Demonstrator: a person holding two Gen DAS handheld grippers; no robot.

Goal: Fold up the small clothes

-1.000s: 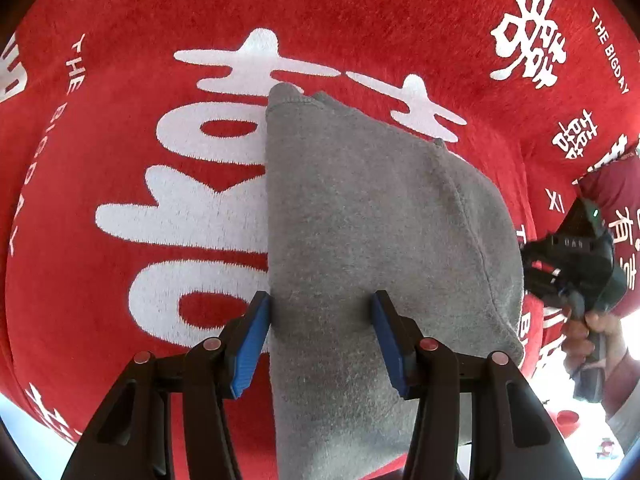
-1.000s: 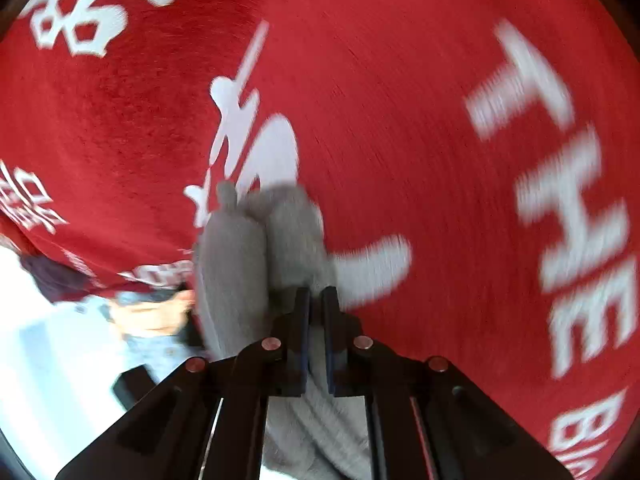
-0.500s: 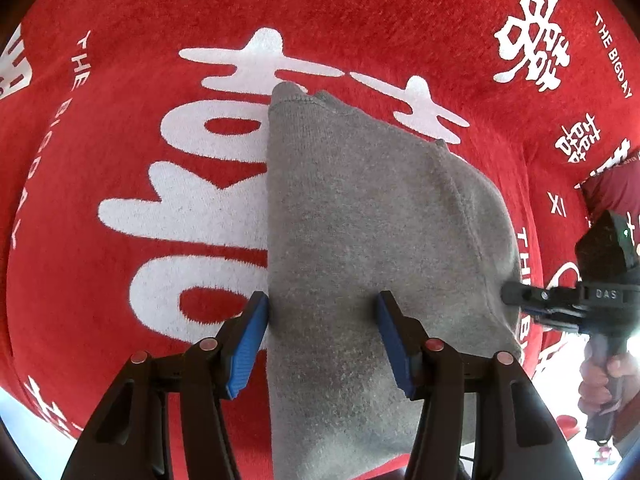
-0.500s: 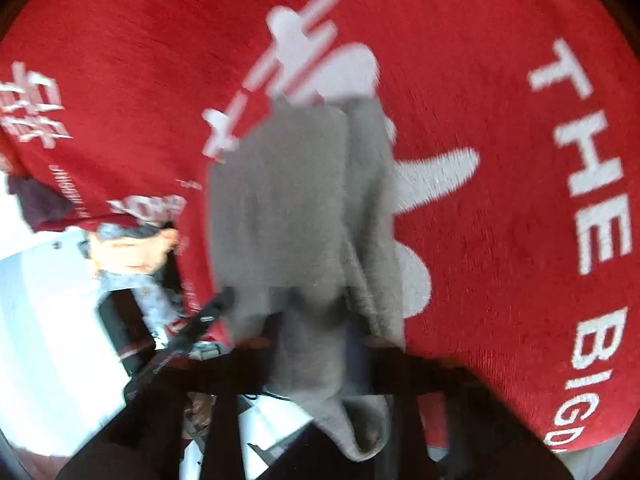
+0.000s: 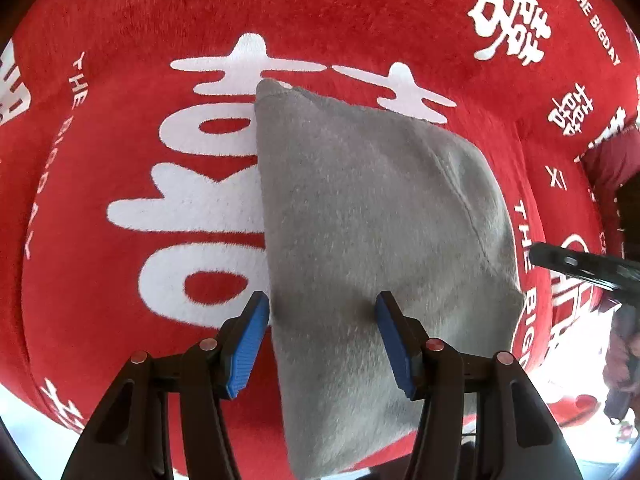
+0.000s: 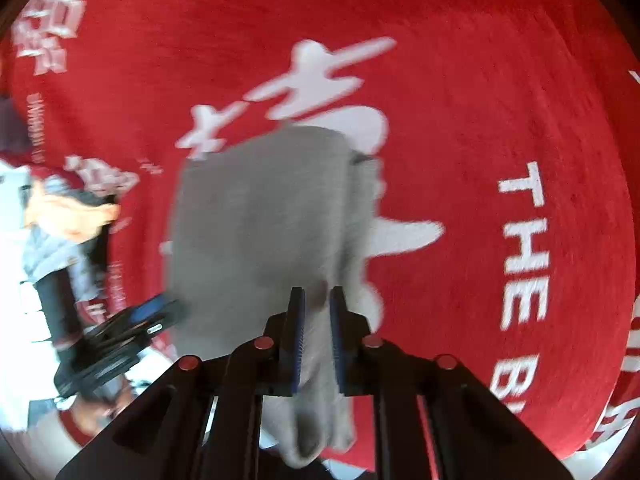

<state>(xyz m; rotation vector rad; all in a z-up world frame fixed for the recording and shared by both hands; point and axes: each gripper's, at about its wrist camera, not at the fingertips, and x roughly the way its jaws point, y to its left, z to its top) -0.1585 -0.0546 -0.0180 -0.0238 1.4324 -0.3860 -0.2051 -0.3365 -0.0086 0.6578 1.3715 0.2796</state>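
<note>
Between your left claw's blue pads, standing half open, the near end of the grey garment lies unpinched, one pad at its edge and the other over the cloth. Your right claw has just been opening, a fold of cloth between its narrow jaws. Beyond, the garment lies folded into a flat panel on the red blanket. I judge the fold nearly done: let go, then smooth it.
</note>
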